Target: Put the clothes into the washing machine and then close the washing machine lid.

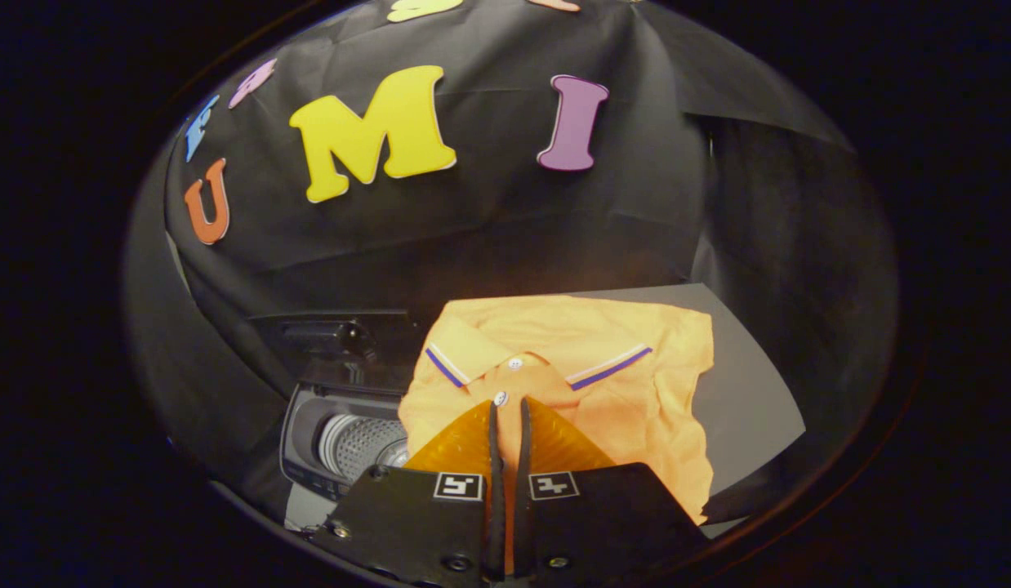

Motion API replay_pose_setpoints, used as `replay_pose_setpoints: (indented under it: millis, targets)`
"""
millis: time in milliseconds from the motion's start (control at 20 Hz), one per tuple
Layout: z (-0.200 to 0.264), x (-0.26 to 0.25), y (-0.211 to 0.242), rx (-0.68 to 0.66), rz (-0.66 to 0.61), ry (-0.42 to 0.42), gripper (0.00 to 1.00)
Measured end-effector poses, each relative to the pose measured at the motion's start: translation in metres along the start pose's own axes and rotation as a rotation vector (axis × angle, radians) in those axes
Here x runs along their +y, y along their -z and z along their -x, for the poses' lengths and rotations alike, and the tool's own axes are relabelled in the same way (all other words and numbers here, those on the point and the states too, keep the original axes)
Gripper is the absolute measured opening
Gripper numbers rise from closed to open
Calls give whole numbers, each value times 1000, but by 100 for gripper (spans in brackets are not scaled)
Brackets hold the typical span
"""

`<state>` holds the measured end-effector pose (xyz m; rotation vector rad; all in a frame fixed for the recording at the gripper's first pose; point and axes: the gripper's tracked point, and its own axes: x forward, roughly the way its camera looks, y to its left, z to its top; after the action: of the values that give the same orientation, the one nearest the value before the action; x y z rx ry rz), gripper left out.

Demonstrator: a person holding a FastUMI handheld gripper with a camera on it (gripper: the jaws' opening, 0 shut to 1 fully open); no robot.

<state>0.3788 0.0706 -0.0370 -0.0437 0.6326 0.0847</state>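
Gripper (pixel 507 407) fingers nearly together, narrow gap, thin fold of orange polo shirt (pixel 571 367) pinched between them at button placket. Shirt folded, collar with white and purple stripe facing fingers. Shirt lies on grey surface (pixel 750 392), left edge hanging over washing machine (pixel 342 441). Washing machine just left of shirt, lid (pixel 334 335) raised upright behind opening, perforated metal drum (pixel 362 445) visible inside.

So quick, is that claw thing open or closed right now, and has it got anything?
Gripper: fingers nearly together, pinching the front of the orange shirt by its buttons; closed on the shirt.
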Motion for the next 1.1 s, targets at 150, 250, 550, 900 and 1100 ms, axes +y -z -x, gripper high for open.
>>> replay_pose_setpoints:
  millis: [150, 250, 550, 900, 1100]
  targets:
    - [2, 28, -3, 4, 17, -43, 8]
    - [2, 46, -4, 5, 35, -67, 8]
    - [4, 101, -9, 6, 78, -142, 8]
    - [10, 157, -15, 3, 129, -224, 7]
    - [9, 186, -12, 13, 155, -261, 8]
